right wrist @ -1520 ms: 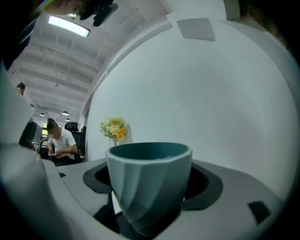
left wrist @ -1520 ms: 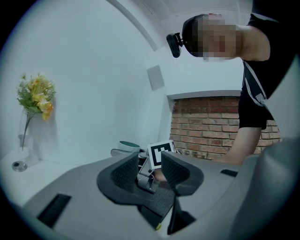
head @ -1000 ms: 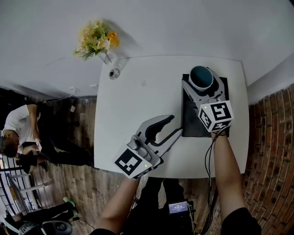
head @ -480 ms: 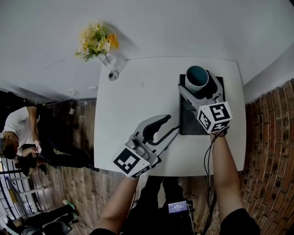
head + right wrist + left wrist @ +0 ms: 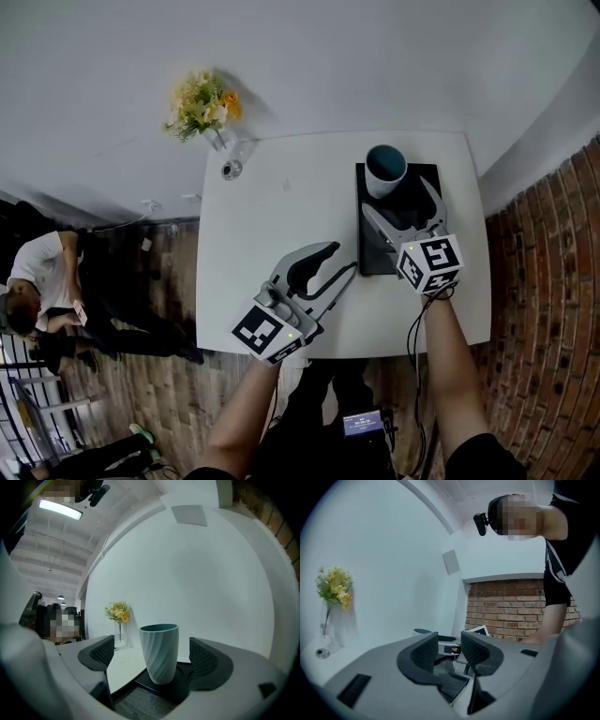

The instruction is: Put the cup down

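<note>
The right tongs point(image 5: 400, 204) are standing spread wide, with the ribbed teal cup point(image 5: 160, 653) sitting upright between their jaws on the black mat point(image 5: 370, 258), touching neither pad. The left tongs point(image 5: 337, 260), half-parted and empty, are hovering farther off.

The cup point(image 5: 159, 652) is a blue-grey tumbler with spiral ribs twisting up its wall and a darker teal inside. It stands upright, mouth up, on a black mat point(image 5: 371, 257). Seen along the right gripper point(image 5: 401, 201), it sits centred between the two widely spread jaws, with a clear gap to the pad on either side. From above it lies just ahead of the jaw tips.
</note>
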`<state>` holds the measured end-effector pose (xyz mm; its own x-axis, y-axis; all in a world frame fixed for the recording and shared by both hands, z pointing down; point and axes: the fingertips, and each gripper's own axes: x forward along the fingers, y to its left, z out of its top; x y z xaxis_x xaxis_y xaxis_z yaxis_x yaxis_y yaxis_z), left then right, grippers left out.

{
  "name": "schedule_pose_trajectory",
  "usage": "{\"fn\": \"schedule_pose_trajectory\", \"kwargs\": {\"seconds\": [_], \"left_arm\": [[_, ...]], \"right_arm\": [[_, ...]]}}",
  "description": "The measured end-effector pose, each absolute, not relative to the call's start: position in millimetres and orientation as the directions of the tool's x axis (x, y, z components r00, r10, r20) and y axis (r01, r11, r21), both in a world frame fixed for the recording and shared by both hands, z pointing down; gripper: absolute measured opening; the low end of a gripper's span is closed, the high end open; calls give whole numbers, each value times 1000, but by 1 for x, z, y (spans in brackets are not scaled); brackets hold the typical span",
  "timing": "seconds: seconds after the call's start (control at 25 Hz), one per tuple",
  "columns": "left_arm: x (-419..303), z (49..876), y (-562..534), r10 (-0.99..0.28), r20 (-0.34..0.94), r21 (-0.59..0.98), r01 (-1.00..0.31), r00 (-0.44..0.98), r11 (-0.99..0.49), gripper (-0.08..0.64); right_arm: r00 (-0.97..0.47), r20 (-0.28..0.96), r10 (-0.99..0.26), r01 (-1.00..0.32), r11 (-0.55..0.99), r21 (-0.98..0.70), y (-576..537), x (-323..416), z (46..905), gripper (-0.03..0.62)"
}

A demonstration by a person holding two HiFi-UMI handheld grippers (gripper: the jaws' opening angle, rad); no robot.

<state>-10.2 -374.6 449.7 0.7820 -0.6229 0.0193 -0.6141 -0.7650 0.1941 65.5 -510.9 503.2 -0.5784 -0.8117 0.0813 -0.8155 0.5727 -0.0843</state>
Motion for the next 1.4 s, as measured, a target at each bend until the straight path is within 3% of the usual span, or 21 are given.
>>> {"fn": "schedule_pose_trajectory", "kwargs": {"seconds": [0.72, 1.08, 1.4], "left_arm": [[-12, 427, -335, -613, 28, 184, -607, 790, -773, 156], [-9, 411, -307, -580, 22, 189, -573, 814, -797, 156], [-5, 396, -283, -542, 19, 167, -537, 840, -827, 156]], "right_arm": [[-660, 59, -749, -748, 649, -142, -391, 69, 447, 476], [-675, 45, -737, -727, 653, -213, -329, 67, 425, 344], [-681, 74, -728, -726, 659, -196, -288, 65, 409, 269]]}}
